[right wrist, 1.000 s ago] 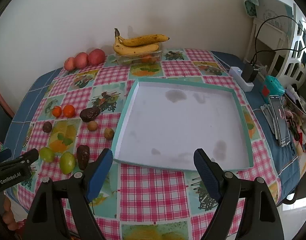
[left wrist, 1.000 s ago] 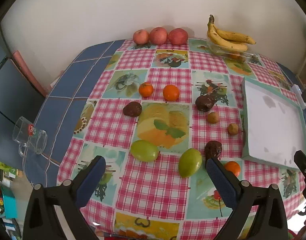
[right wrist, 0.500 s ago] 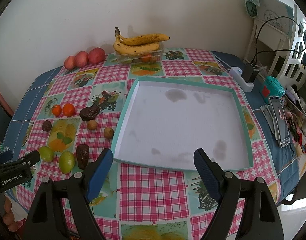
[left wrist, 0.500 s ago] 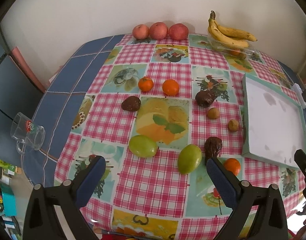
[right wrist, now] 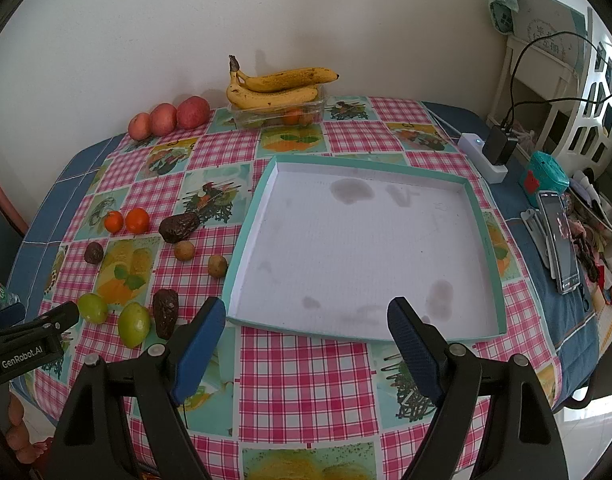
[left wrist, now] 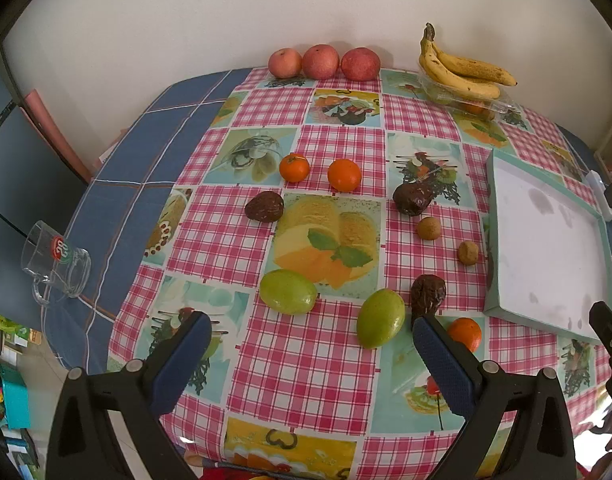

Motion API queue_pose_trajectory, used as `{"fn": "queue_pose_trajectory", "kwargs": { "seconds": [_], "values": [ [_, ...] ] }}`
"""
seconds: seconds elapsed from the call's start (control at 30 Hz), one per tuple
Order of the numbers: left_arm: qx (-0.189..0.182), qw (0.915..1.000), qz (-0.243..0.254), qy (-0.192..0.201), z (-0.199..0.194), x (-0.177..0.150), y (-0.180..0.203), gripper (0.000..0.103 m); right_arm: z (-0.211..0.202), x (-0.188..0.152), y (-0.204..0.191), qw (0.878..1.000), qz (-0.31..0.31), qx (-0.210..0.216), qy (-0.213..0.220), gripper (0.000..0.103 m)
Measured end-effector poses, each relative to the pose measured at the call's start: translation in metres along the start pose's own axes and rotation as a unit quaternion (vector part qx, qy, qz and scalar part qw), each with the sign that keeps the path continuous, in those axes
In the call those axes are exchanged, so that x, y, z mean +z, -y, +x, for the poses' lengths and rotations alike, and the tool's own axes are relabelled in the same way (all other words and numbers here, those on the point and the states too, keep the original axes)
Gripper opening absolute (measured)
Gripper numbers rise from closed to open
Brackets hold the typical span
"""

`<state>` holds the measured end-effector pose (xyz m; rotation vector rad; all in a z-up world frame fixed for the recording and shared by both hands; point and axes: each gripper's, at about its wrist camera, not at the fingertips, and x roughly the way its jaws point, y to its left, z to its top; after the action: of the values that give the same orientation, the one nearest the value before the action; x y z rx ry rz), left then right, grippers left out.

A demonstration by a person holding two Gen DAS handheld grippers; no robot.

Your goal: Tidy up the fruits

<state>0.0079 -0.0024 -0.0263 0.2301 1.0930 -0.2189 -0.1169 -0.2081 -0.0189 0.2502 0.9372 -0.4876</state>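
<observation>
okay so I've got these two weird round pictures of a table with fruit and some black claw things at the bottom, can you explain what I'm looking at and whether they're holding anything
Those claws are two hand-held grippers, each with a fisheye camera looking along its fingers; a person carries one in each hand. One picture is from the left gripper, the other from the right gripper. Both are open and hold nothing. On the checked tablecloth lie three apples, bananas on a clear box, three oranges, two green fruits, dark avocado-like fruits and two small brown ones. The shallow tray has no fruit in it. A glass mug lies tipped over at the table's edge.
</observation>
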Motion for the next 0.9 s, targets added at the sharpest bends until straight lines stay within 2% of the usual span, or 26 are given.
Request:
{"fn": "queue_pose_trajectory", "kwargs": {
  "seconds": [0.9],
  "values": [
    [0.000, 1.0000, -0.003, -0.003, 0.0013, -0.0013, 0.0003, 0.102, -0.0002, -0.0003, -0.0013, 1.000, 0.002, 0.001, 0.001, 0.084]
  ]
}}
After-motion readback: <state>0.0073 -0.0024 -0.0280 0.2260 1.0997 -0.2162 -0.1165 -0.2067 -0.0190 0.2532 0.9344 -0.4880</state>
